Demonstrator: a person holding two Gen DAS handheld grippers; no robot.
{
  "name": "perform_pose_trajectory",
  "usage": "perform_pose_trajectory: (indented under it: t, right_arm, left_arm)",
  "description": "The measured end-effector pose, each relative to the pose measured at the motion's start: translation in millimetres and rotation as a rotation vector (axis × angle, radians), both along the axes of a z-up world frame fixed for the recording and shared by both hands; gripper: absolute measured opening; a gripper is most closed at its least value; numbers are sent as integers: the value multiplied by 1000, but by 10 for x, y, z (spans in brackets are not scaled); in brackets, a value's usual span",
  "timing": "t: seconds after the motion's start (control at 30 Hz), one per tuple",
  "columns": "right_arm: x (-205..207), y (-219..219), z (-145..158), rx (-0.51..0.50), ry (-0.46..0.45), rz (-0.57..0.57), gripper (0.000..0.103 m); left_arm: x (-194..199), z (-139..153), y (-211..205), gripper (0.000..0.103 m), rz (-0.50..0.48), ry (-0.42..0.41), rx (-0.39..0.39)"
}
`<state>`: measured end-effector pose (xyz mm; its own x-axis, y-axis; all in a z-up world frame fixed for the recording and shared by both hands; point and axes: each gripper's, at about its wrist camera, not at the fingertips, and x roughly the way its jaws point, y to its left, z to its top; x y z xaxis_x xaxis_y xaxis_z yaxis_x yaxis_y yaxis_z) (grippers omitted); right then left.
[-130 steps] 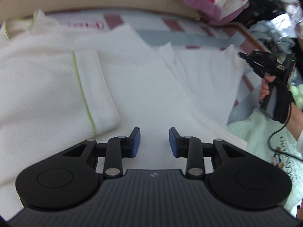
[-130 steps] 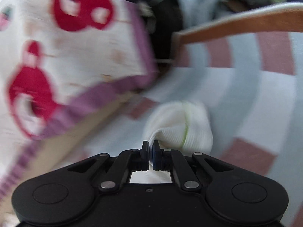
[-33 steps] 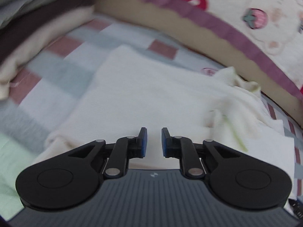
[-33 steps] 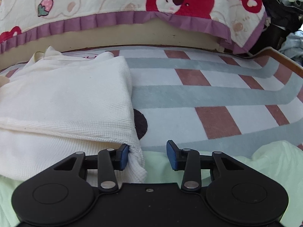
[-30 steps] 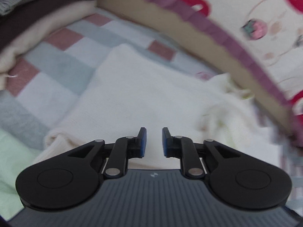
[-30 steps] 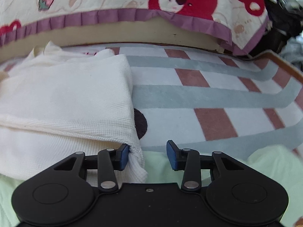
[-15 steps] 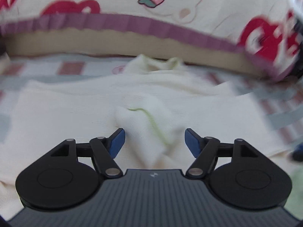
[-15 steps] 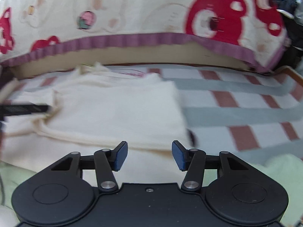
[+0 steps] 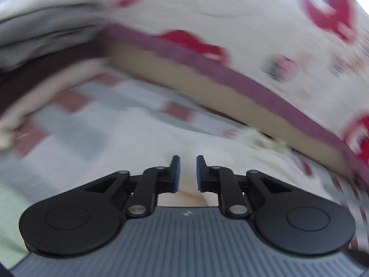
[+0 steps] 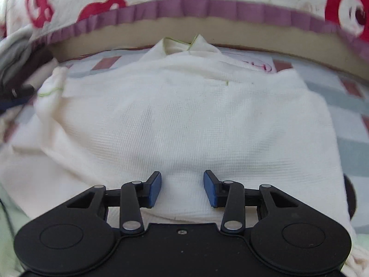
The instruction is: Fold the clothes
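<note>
A cream waffle-knit shirt (image 10: 184, 120) with green trim lies folded lengthwise on the checked mat (image 10: 350, 124), collar (image 10: 182, 43) at the far end by the bed. My right gripper (image 10: 182, 190) is open and empty just above the shirt's near hem. At far left a sleeve cuff (image 10: 49, 87) is bunched up beside a dark tool tip, apparently my left gripper; whether it is held I cannot tell. The left wrist view is motion-blurred: my left gripper (image 9: 186, 173) has its jaws narrowly apart over cream cloth (image 9: 230, 157), with nothing clearly between them.
The bed edge with a purple-frilled bear-print sheet (image 10: 207, 7) runs along the far side. A stack of folded grey, dark and cream clothes (image 9: 41, 53) sits at the left. Pale green fabric (image 10: 9, 226) lies under the shirt's near edge.
The left gripper swung left and its jaws narrowed from wide open; the sleeve cuff now sits at the shirt's left edge. The right gripper moved left to the middle of the hem, staying open.
</note>
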<state>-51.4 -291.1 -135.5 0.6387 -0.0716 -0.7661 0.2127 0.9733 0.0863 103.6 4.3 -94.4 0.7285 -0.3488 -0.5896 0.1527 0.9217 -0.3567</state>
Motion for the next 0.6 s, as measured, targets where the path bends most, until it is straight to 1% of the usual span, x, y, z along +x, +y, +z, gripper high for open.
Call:
perform_pose_trajectory:
  t: [0.03, 0.07, 0.1, 0.13, 0.17, 0.2, 0.23, 0.3, 0.33, 0.4, 0.47, 0.53, 0.57, 0.6]
  right_arm:
    - [-9, 8, 6, -10, 4, 12, 45]
    - [-2, -9, 22, -5, 14, 17, 45]
    - [11, -35, 42, 6, 27, 16, 45]
    - [17, -55, 67, 9, 37, 13, 45]
    - [16, -69, 94, 5, 43, 5, 45]
    - [9, -96, 130, -6, 42, -1, 46]
    - [-4, -139, 176, -25, 32, -5, 46]
    - [-2, -304, 254, -77, 15, -29, 48]
    - [8, -427, 294, -100, 6, -57, 50]
    - [36, -741, 393, -123, -16, -144, 51]
    - [47, -1091, 501, -88, -46, -227, 56]
    - [78, -1386, 508, -40, -52, -275, 62]
    - [107, -1490, 461, -22, -45, -291, 64]
    - [133, -1563, 394, -5, -36, -306, 67]
  left_arm:
    - [83, -36, 81, 14, 15, 50, -1]
    - [154, -72, 152, 15, 20, 108, -30]
    - [218, -105, 219, 20, 13, 170, -76]
    - [261, -126, 267, 29, -2, 218, -120]
    - [282, -126, 279, 33, -28, 248, -148]
    - [297, -108, 255, 39, -59, 266, -151]
    - [315, -78, 202, 41, -95, 270, -138]
    - [365, -20, 57, 44, -158, 251, -89]
    - [400, -15, -36, 53, -187, 244, -56]
    - [472, -4, -221, 63, -245, 230, 12]
    - [548, -35, -377, 63, -298, 208, 105]
    - [592, -114, -501, 62, -331, 166, 195]
    - [619, -191, -552, 61, -364, 164, 231]
    - [641, -246, -574, 55, -388, 162, 237]
